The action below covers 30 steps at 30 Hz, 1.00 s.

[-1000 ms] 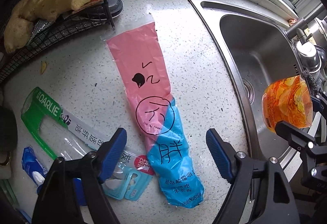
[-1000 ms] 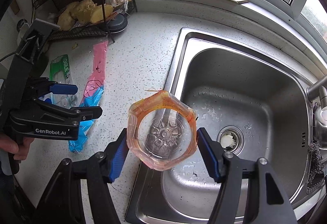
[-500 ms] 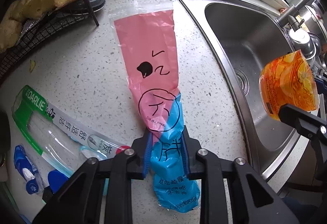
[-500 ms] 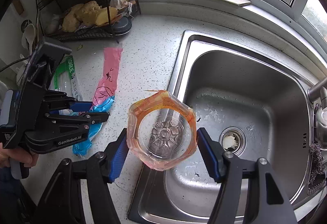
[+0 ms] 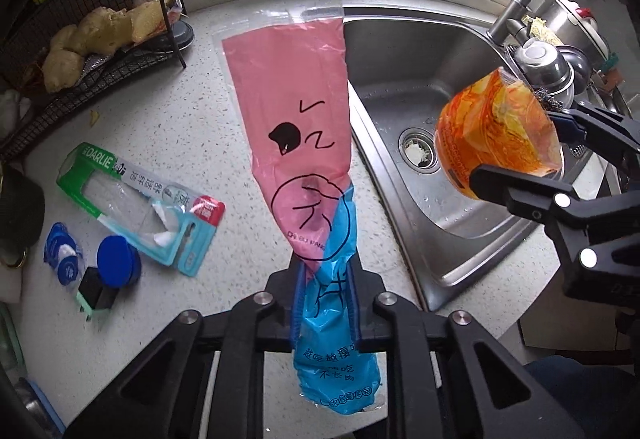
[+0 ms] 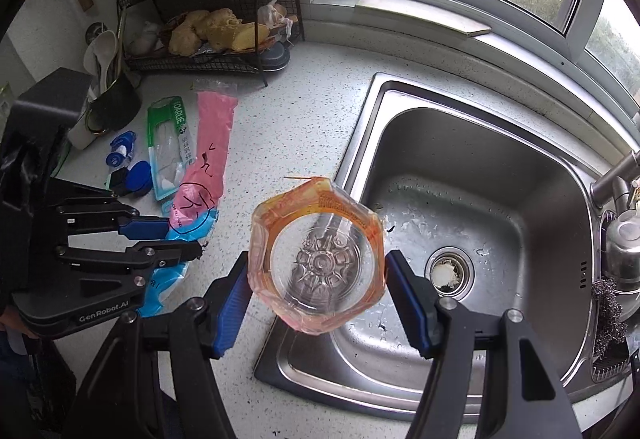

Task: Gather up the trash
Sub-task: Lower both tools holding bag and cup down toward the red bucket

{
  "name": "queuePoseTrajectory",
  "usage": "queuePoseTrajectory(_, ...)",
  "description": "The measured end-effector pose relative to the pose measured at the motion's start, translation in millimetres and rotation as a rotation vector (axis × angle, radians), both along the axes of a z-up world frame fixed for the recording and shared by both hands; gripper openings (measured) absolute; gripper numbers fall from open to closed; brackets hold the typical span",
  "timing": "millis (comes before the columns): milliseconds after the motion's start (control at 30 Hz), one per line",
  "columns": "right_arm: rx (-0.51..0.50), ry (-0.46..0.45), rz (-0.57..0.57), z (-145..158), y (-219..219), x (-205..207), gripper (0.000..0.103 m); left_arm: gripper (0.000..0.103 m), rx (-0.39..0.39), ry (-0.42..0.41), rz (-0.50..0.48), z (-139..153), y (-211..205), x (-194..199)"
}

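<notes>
- Pick-up step: left gripper jaws, just closing, clamp the pink-blue bag at its blue end, the pink end trailing to the speckled counter.
- Right gripper jaws grip the orange plastic cup over the sink edge.
- Next, likely: carry both to a bin, none in view; toothbrush pack remains.
- Kitchen, window, wire rack.
</notes>
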State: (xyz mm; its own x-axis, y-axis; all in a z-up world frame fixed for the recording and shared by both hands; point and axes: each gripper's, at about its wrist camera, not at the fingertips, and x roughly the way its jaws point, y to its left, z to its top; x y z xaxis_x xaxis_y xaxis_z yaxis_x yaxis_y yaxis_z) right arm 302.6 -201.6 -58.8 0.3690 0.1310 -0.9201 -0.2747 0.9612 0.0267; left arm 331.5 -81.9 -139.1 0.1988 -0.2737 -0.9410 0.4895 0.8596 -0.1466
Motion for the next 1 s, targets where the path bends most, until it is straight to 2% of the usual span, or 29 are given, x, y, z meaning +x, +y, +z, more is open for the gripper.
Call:
queuePoseTrajectory(233, 0.036, -0.028, 0.077, 14.5, -7.4, -42.4, 0.063, 0.015, -0.017, -0.039, 0.038, 34.8, -4.0, -70.0)
queuePoseTrajectory(400, 0.073, -0.044, 0.127, 17.3, -14.3, -74.0, 0.063, 0.015, -0.018, -0.060, 0.092, 44.5, -11.5, -120.0)
queuePoseTrajectory(633, 0.106, -0.045, 0.197, 14.4, -29.1, -122.5, 0.063, 0.015, -0.007, -0.091, 0.155, 48.3, -26.5, -184.8)
queuePoseTrajectory(1000, 0.130, -0.012, 0.274, 3.3, -51.1, -188.7, 0.063, 0.015, -0.023, -0.054, 0.270, 33.6, -48.9, -273.8)
